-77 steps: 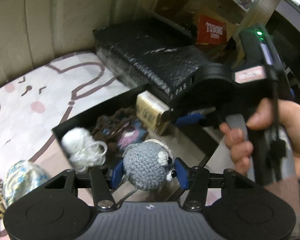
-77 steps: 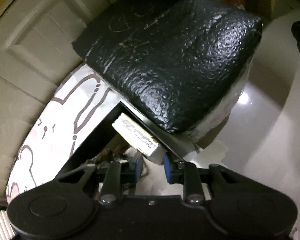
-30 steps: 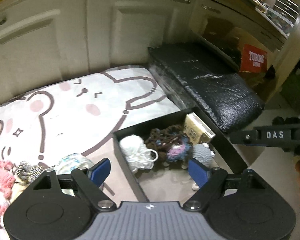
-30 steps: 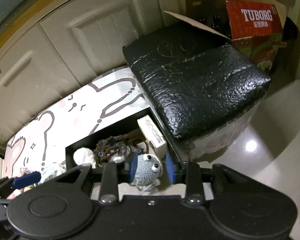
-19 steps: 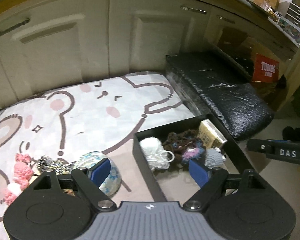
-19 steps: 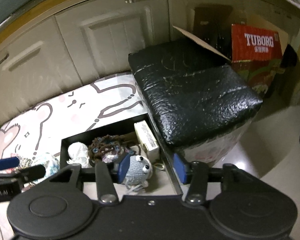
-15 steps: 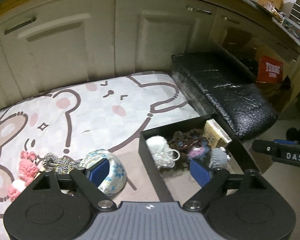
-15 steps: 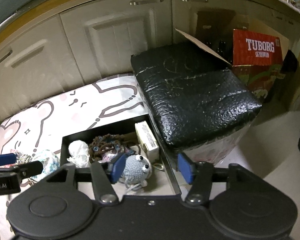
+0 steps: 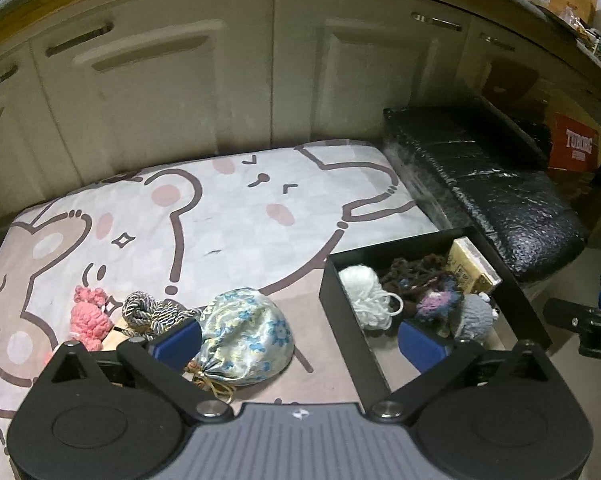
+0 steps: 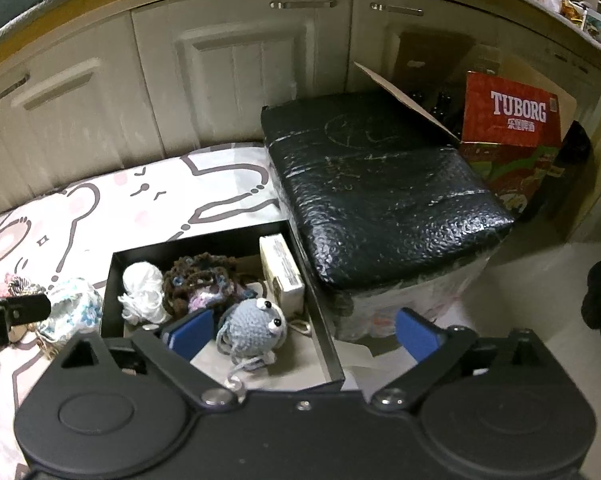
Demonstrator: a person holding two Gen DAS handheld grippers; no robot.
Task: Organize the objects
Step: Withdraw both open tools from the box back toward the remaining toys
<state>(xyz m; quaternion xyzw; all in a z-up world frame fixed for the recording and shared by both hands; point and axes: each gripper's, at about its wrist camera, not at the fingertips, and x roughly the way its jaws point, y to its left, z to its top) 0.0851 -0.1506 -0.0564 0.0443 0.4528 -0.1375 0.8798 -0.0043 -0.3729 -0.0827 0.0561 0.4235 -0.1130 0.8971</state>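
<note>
Sorting partway: grey mouse (image 10: 256,330) sits in black box (image 10: 320,332) (floral pouch (image 9: 246,334) left outside); left gripper (image 9: 298,342) and right gripper (image 10: 300,332) both opening, empty.

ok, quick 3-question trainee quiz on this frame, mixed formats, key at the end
1. True or false: the grey crochet toy lies inside the black box.
2. Which still lies on the mat? A) white yarn ball B) floral pouch C) cardboard carton
3. Fill in: the right gripper holds ____.

Key: 1 true; 2 B; 3 nothing, its jaws are opening.
</note>
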